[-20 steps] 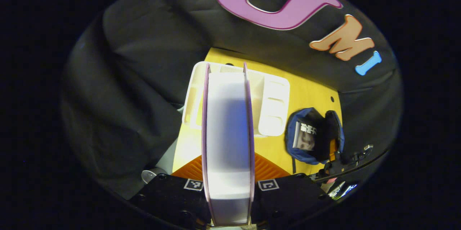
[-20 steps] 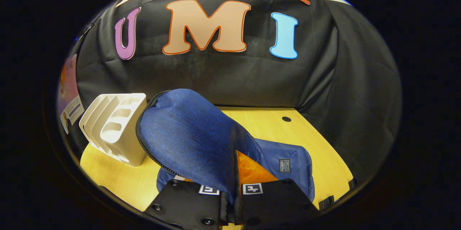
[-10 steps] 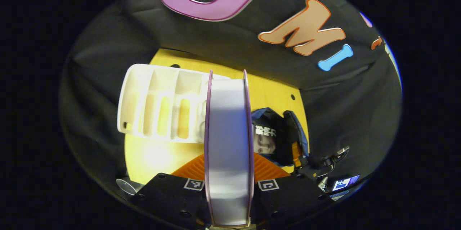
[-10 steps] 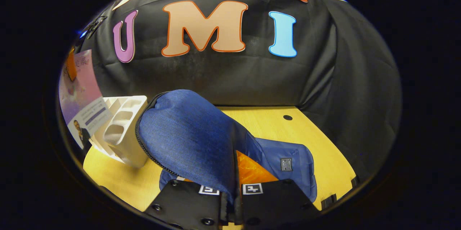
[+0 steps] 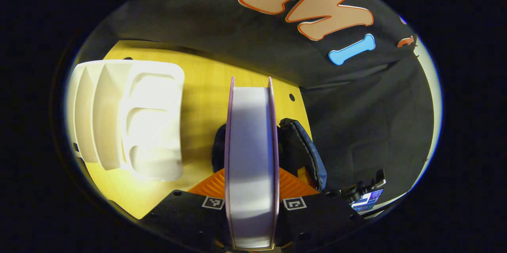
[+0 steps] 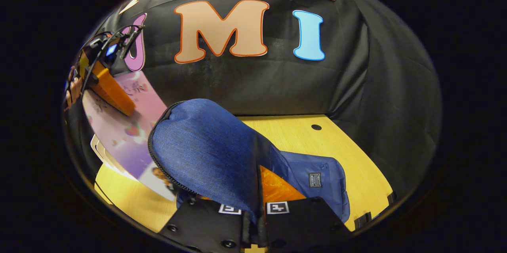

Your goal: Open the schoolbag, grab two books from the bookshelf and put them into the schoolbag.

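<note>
- Left gripper view: my left hand-held gripper (image 5: 252, 205) is clenched on a book (image 5: 250, 158), page edges toward the camera, a pinkish cover pressed by a finger on each side.
- The book runs from 6 o'clock up to the centre. Directly behind it lies the schoolbag (image 5: 303, 150), its dark mouth showing on both sides of the book and its blue flap standing at about 4 o'clock.
- The white bookshelf (image 5: 126, 116) sits on the yellow desk (image 5: 206, 86) at 9 o'clock, well apart from the bag. The slots I can see look empty.
- I judge this book is on its way into the bag. I cannot tell from here whether another book is already inside.
- Right gripper view: my right hand-held gripper (image 6: 255, 215) is pinched on the blue flap (image 6: 206, 154) of the schoolbag (image 6: 317, 181), holding it lifted so the opening faces 9 o'clock.
- The book (image 6: 126, 134) comes in from 9 o'clock, tilted, its lower corner near the zip edge of the flap. The left hand-held gripper (image 6: 105, 82) and a hand grip its upper end at 10 o'clock.
- Opening looks done; what is left is getting this book past the flap.
- The raised flap edge and zip are what could snag the corner; the bookshelf is just behind the book.
</note>
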Tool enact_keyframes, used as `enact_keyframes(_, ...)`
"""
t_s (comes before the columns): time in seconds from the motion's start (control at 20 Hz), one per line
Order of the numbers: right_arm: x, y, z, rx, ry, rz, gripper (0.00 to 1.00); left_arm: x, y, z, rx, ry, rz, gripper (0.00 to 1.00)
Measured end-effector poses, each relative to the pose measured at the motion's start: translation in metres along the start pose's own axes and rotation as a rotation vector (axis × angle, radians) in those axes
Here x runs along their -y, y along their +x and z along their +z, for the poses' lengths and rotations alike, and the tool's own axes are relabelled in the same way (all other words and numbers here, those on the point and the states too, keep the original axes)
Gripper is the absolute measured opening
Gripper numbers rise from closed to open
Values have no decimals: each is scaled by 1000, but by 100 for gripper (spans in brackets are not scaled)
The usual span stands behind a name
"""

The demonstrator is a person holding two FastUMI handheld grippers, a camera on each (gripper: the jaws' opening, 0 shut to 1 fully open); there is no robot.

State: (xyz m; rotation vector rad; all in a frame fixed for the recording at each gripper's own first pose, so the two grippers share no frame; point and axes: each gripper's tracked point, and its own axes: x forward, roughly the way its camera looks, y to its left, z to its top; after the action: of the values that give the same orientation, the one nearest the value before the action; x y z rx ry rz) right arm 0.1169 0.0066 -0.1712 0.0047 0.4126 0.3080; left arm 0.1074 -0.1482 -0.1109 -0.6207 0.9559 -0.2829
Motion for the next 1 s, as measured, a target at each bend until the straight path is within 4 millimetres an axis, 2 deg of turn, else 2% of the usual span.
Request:
enact_keyframes(0.15, 2, 0, 4, 4, 11, 9, 10, 6, 39, -13, -11, -26, -70, 39)
enact_keyframes(0.35, 1, 1, 4, 10, 19, 25, 10, 20, 86, -17, 40, -83, -186, 39)
enact_keyframes(0.55, -2, 3, 4, 16, 14, 39, 10, 33, 126, -39, 36, -111, -260, 39)
enact_keyframes(0.75, -5, 4, 8, 28, 13, 52, 10, 55, 161, -60, -4, -181, -361, 39)
enact_keyframes(1.0, -8, 4, 7, 26, 22, 60, 10, 60, 196, -73, -15, -270, -420, 39)
